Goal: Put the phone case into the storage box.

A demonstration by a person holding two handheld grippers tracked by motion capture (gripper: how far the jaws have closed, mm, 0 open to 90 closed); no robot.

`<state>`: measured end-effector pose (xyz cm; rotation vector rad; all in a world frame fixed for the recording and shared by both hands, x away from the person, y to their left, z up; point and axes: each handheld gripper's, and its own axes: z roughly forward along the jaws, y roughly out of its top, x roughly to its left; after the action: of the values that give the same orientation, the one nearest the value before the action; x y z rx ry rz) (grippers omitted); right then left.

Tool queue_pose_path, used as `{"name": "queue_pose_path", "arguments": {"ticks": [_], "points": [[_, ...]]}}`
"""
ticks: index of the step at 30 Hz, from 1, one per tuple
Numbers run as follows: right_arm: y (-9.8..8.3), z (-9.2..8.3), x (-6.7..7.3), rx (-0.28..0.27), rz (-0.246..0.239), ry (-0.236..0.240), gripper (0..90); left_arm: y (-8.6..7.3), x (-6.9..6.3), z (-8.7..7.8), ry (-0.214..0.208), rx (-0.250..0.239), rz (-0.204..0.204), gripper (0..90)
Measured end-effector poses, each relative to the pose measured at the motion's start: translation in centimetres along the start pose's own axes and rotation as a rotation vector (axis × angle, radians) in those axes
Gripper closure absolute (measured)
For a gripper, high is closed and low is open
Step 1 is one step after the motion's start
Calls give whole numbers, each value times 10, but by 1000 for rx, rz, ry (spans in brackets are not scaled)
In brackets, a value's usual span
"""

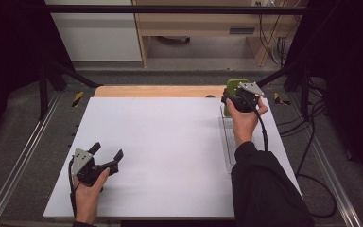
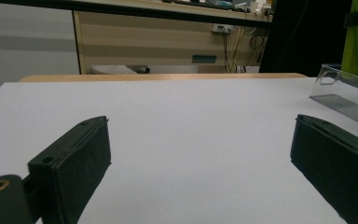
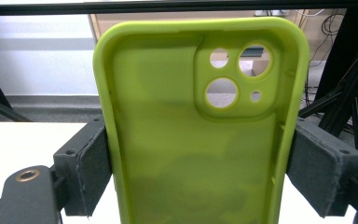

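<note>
Two grippers: our right gripper (image 3: 196, 177) clamps the green phone case (image 3: 186, 154) upright near the table's (image 1: 170, 142) far-right corner; our left gripper (image 1: 108, 158) gapes wide near its front-left corner.

My right hand-held gripper (image 1: 240, 98) hides most of the green phone case (image 1: 237, 84); its lower end is perhaps inside the clear tray (image 1: 229, 142).

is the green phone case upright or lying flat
Upright: the green phone case stands on end, camera cutouts at top, clamped by its side edges between the right gripper's fingers.
</note>
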<state>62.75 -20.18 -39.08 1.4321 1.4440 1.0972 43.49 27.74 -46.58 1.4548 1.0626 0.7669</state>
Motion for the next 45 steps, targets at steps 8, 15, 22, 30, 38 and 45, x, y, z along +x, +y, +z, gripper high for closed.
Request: {"name": "queue_pose_path", "arguments": {"ticks": [8, 15, 22, 30, 38, 45], "points": [[-4, 4, -1, 1, 4, -7, 163, 0, 0, 0, -1, 1, 1, 44], [-10, 10, -1, 2, 10, -15, 163, 0, -1, 1, -4, 3, 3, 45], [-15, 16, -2, 5, 26, -18, 163, -1, -2, 2, -6, 7, 5, 47], [-20, 19, -3, 4, 30, -21, 162, -1, -2, 1, -7, 7, 8, 49], [-23, 22, 0, 12, 31, -18, 162, -1, -2, 2, -8, 7, 9, 50], [-26, 23, 0, 18, 31, -18, 162, -1, -2, 2, -9, 7, 11, 50]]}}
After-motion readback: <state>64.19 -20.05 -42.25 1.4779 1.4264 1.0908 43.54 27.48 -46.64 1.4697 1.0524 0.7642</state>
